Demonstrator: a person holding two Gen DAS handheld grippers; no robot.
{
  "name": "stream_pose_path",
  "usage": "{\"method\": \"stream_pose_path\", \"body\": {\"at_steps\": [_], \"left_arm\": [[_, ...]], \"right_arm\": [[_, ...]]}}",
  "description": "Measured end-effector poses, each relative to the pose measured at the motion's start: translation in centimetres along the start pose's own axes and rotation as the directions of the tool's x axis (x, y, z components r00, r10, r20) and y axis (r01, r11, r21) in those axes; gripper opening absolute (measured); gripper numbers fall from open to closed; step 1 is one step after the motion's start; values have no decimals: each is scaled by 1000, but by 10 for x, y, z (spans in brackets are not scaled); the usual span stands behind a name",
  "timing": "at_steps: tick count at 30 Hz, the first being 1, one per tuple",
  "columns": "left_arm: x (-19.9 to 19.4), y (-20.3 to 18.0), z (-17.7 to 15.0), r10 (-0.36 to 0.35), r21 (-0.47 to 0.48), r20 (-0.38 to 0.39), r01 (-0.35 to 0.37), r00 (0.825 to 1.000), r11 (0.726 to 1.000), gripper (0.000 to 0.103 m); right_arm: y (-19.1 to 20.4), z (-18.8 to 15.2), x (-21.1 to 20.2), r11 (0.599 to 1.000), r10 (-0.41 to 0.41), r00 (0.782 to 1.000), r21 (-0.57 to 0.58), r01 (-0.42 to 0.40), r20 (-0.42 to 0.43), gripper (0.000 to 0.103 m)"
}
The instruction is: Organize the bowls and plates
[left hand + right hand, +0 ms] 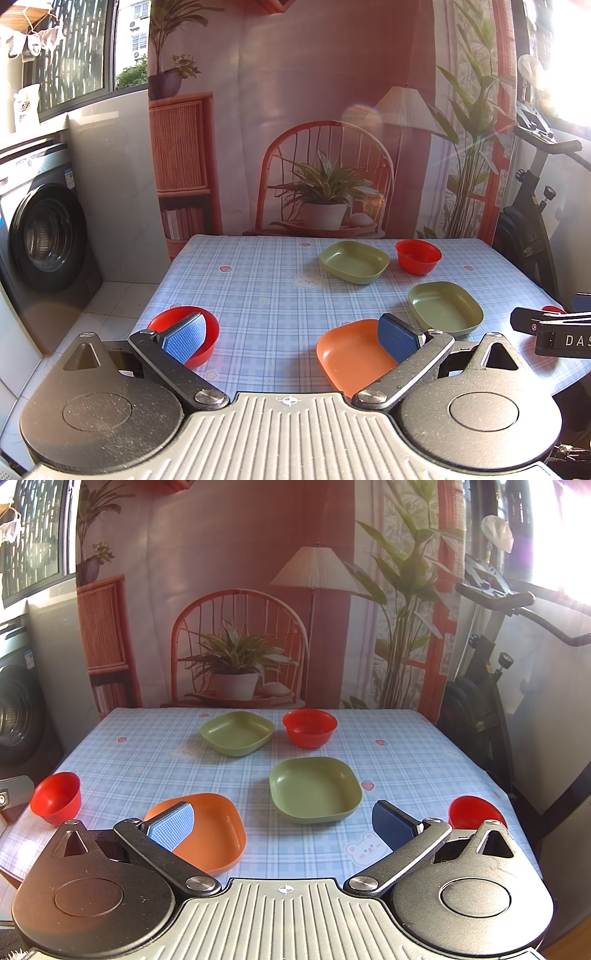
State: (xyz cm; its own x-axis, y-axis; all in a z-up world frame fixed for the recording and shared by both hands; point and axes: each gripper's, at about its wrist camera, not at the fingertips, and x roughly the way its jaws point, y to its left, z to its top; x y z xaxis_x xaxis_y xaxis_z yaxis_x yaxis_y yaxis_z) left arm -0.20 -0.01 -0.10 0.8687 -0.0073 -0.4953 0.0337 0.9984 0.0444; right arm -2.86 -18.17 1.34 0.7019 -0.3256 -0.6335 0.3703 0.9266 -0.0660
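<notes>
Plates and bowls: three plates (pixel 313 788) and three red bowls (pixel 309 726) lay scattered singly across surface (pixel 406 760) | none stacked, sorting seemingly unstarted | left gripper (pixel 291 338) and right gripper (pixel 283 825) jaws wide, empty

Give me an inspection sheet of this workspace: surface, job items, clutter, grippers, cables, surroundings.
Surface: table under a blue plaid cloth with small cartoon prints.
Job's things: far green plate, near green plate, orange plate, far red bowl, left red bowl, right red bowl; all separate, nothing stacked.
Clutter: nothing seen.
Grippers: left hand-held gripper open, empty, above the near edge; right hand-held gripper open, empty.
Cables: nothing seen.
Surroundings: washing machine on the left, printed backdrop behind the table, exercise bike on the right, strong window glare.
</notes>
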Motion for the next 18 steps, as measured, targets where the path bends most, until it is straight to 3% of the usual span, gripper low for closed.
{"method": "stream_pose_path", "body": {"at_steps": [14,18], "left_arm": [[0,-1,1,16,6,9,-16,1000,1000,100],[4,6,6,28,0,7,-28,1000,1000,100]], "right_arm": [[6,2,7,1000,9,1000,-21,-9,13,103],[8,18,3,997,70,996,-24,-69,46,103]]}}
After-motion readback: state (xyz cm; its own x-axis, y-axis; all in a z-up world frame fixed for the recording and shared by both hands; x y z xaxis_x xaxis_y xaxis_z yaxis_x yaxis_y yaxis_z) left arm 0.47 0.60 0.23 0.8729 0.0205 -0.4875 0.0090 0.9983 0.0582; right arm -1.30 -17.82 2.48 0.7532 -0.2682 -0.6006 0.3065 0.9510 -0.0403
